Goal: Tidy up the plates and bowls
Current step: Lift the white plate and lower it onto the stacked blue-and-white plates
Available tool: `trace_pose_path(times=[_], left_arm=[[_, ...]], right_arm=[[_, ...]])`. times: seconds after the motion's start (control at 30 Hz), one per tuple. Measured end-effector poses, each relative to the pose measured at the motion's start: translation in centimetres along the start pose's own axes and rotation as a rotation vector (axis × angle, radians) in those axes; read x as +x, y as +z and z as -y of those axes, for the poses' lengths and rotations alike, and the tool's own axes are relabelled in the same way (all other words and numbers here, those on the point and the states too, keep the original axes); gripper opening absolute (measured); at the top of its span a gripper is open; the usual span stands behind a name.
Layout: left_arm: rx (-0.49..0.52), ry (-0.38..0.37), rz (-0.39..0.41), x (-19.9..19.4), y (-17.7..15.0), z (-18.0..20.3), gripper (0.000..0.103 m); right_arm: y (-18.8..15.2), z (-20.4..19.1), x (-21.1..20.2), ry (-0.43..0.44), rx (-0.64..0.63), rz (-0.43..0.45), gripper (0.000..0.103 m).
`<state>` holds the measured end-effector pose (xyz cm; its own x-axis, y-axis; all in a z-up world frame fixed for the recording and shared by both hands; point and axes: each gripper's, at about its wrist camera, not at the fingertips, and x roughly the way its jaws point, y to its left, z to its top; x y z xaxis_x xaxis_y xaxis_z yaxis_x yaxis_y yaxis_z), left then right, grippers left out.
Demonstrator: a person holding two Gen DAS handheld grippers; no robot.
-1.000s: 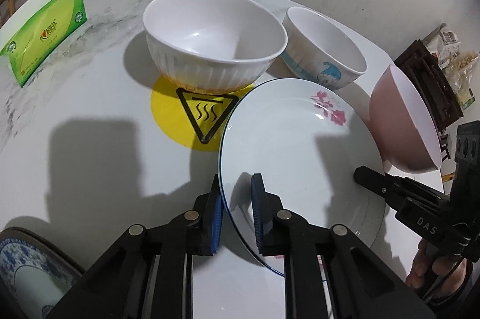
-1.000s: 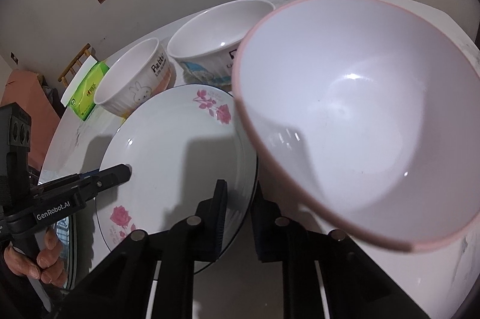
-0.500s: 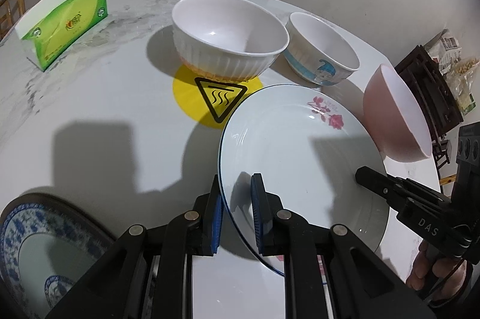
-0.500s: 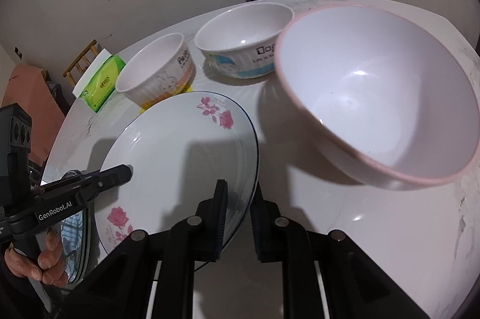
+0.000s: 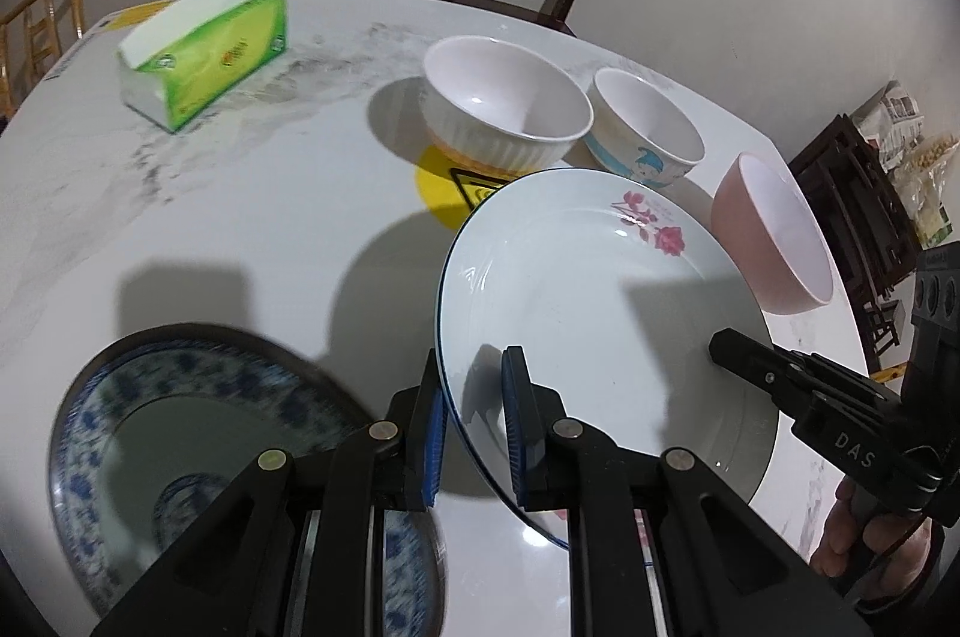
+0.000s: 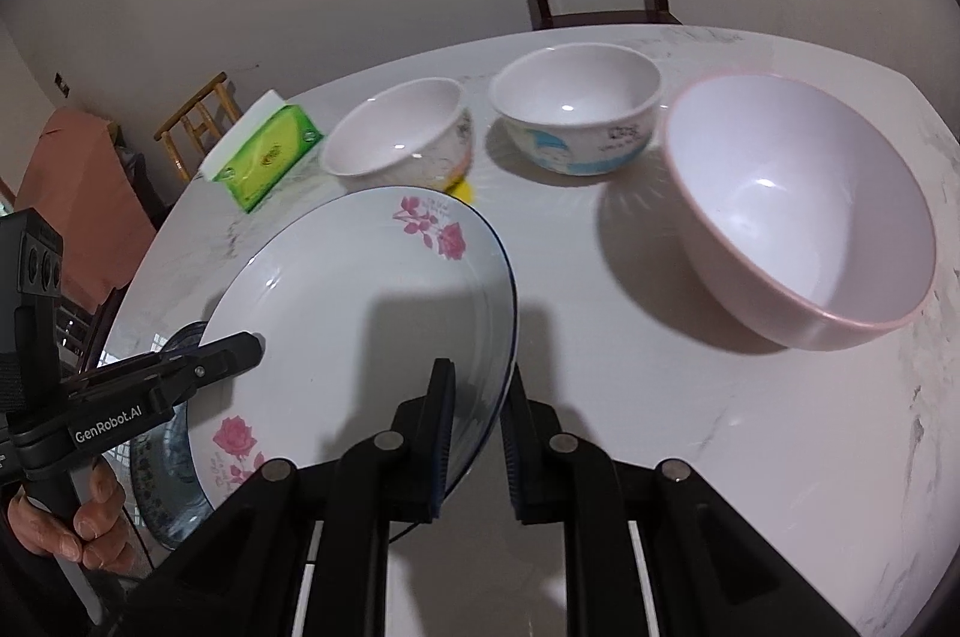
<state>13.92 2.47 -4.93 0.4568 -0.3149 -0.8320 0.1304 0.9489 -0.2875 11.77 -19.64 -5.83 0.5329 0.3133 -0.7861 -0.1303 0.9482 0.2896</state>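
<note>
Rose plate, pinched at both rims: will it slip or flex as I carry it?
The rose plate looks glazed and glossy, so its thin rim may slide between the left tongs and right tongs. It appears rigid, probably ceramic, so flexing is unlikely, but it is likely fragile if dropped.

Left gripper (image 5: 474,424) clamps rose plate (image 5: 600,313) rim, plate raised and tilted over blue plate (image 5: 198,451). Right gripper (image 5: 744,346) at opposite rim. Three bowls (image 5: 504,115) behind, tissue box (image 5: 204,49) far left.

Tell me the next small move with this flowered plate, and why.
Probably carry the flowered plate left over the blue plate and lower it. Both tongs, left and right, grip its rim, it is lifted, and the blue plate lies bare beside it.
</note>
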Motion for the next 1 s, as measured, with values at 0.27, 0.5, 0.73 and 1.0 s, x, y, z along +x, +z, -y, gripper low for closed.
trace_pose_path(times=[0.27,0.5,0.73,1.0], left_arm=[[-0.039,0.030,0.037,-3.9,-1.3,-3.0,0.014],[-0.097,0.070,0.057,-6.8,-3.2,-7.2,0.014],[-0.159,0.106,0.056,-8.3,-5.3,-11.0,0.014],[-0.211,0.124,0.033,-8.4,-7.4,-14.1,0.014]], right_arm=[[-0.3,-4.4,-0.7,0.045,-0.057,0.009,0.015],[-1.2,-9.4,0.1,0.090,-0.116,-0.013,0.015],[-2.8,-13.2,1.7,0.124,-0.157,-0.059,0.015],[-4.1,-15.9,3.9,0.137,-0.188,-0.119,0.015]])
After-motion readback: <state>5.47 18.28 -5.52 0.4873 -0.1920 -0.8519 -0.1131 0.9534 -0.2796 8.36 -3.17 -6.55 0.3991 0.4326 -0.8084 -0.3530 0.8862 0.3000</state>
